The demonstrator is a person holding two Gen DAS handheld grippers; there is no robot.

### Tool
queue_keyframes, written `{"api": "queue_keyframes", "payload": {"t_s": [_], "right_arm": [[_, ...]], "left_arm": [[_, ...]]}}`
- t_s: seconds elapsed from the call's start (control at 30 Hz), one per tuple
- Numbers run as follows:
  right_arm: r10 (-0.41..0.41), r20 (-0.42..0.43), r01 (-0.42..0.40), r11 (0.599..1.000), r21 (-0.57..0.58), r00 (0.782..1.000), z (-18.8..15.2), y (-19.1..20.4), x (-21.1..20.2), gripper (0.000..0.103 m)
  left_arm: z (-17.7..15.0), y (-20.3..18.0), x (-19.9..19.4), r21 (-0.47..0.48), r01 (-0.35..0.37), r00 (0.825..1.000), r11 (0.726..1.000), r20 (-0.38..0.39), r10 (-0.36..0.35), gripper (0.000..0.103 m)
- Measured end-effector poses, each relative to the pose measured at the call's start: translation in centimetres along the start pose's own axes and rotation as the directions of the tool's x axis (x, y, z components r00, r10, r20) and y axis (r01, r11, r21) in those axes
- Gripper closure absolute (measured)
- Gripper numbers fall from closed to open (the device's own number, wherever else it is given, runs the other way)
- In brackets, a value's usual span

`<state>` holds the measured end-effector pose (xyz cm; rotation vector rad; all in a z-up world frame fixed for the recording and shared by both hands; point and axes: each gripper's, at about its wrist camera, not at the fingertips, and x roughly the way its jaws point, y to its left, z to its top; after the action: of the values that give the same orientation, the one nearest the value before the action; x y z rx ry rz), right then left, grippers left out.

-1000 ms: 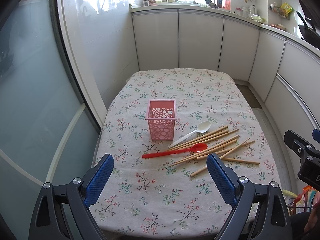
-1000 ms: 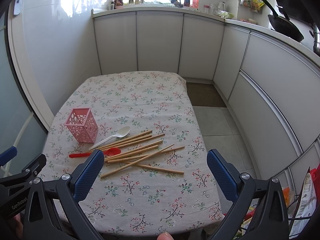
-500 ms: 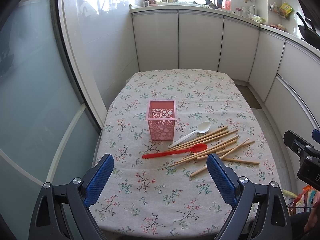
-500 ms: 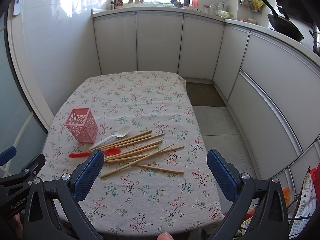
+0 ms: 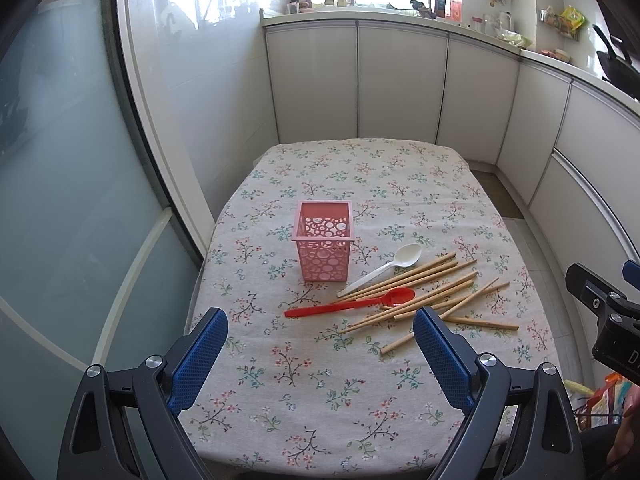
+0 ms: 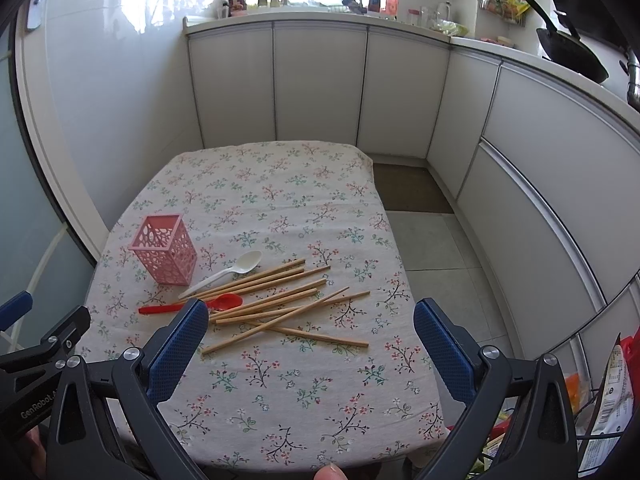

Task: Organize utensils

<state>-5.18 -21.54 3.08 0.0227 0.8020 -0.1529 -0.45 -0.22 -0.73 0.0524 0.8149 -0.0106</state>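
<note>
On the floral tablecloth (image 5: 360,392), nothing is sorted yet: the pink perforated plastic holder (image 5: 324,246) is seen empty. The white plastic spoon (image 5: 384,268), red plastic spoon (image 5: 352,304) and scattered wooden chopsticks (image 6: 280,300) are left lying right of it. The left gripper (image 5: 320,344) and right gripper (image 6: 312,336) are held spread wide, with nothing gripped.

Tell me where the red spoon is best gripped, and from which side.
Likely its bare handle end, from above, fingers straddling the narrow shaft. The red spoon lies flat on the tablecloth; its bowl sits against the chopsticks, while the handle points clear toward the open left gripper. The pink basket stands just beyond.
</note>
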Motion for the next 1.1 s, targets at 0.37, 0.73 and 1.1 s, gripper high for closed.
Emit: {"api": "queue_keyframes", "payload": {"t_s": [0.37, 0.73, 1.1], "right_arm": [[-0.005, -0.022, 0.005, 1.0, 0.013, 1.0, 0.4, -0.9, 0.4, 0.0], [0.025, -0.143, -0.012, 0.996, 0.093, 0.989, 3.3, -5.0, 5.0, 0.0], [0.186, -0.326, -0.093, 0.956, 0.279, 0.927, 4.2, -9.4, 14.6, 0.007]], "left_arm": [[0.6, 0.2, 1.1, 0.008, -0.006, 1.0, 1.0, 0.008, 0.006, 0.008], [3.6, -2.7, 5.6, 0.135, 0.158, 0.987, 0.978, -0.061, -0.151, 0.008], [6.6, -8.0, 13.3, 0.144, 0.377, 0.905, 0.915, -0.269, -0.33, 0.014]]}}
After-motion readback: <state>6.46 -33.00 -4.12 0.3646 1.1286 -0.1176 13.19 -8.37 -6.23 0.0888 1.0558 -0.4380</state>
